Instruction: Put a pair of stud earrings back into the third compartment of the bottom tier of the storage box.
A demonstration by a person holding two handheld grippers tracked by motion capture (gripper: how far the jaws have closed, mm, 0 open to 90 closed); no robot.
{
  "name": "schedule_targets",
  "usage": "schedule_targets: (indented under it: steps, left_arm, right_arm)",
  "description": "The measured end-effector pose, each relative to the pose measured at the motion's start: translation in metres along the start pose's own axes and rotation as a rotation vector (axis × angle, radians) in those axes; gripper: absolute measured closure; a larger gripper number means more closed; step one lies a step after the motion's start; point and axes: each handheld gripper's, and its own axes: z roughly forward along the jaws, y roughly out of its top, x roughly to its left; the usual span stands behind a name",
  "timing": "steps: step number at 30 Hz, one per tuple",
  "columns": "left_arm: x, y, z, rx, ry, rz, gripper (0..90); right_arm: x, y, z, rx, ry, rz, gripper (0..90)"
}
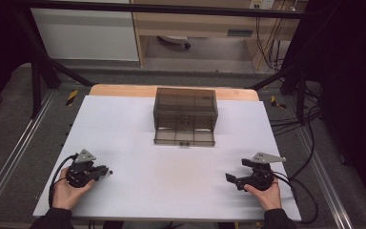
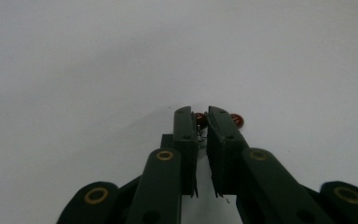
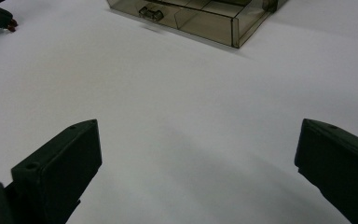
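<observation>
Your left tongs (image 2: pixel 201 122) are pinched on a small red thing (image 2: pixel 200 119) with a second red bead (image 2: pixel 237 121) beside the tip, low on the white worktop (image 1: pixel 171 176). Your right tongs (image 3: pixel 198 154) gape wide, holding nothing. Beyond both, well apart, stands the smoky plastic drawer box (image 1: pixel 185 114), its bottom drawer (image 1: pixel 184 137) pulled out; dark frame rails surround you.

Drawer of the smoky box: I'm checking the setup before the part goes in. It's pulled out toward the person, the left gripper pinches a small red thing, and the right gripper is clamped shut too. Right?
Not quite: the right gripper stands wide open over bare table, as the right gripper view shows. The rest holds: the drawer is pulled out, and the left gripper pinches the small red thing.
</observation>
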Motion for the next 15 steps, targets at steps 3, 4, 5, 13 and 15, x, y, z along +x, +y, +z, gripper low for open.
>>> schedule_targets:
  steps: [3,4,5,13,15]
  left_arm:
    - [0.0008,0.0002,-0.0021,-0.01,-0.006,-0.011,81.9]
    - [0.001,0.0004,-0.003,-0.015,-0.007,-0.012,82.0]
    - [0.0011,0.0007,-0.0039,-0.018,-0.009,-0.013,82.0]
    - [-0.001,0.0043,-0.0076,-0.036,-0.015,-0.018,82.1]
    - [-0.0025,0.0058,-0.0077,-0.037,-0.017,-0.015,82.1]
  right_arm:
    - [0.0,0.0,0.0,0.0,0.001,0.0,1.0]
    - [0.0,0.0,0.0001,0.0,0.001,0.0,1.0]
    - [0.0002,0.0,0.0,0.002,0.001,0.001,1.0]
    - [0.0002,0.0,0.0003,0.001,-0.001,0.003,1.1]
    - [0.0002,-0.0001,0.0003,0.002,-0.001,0.003,1.1]
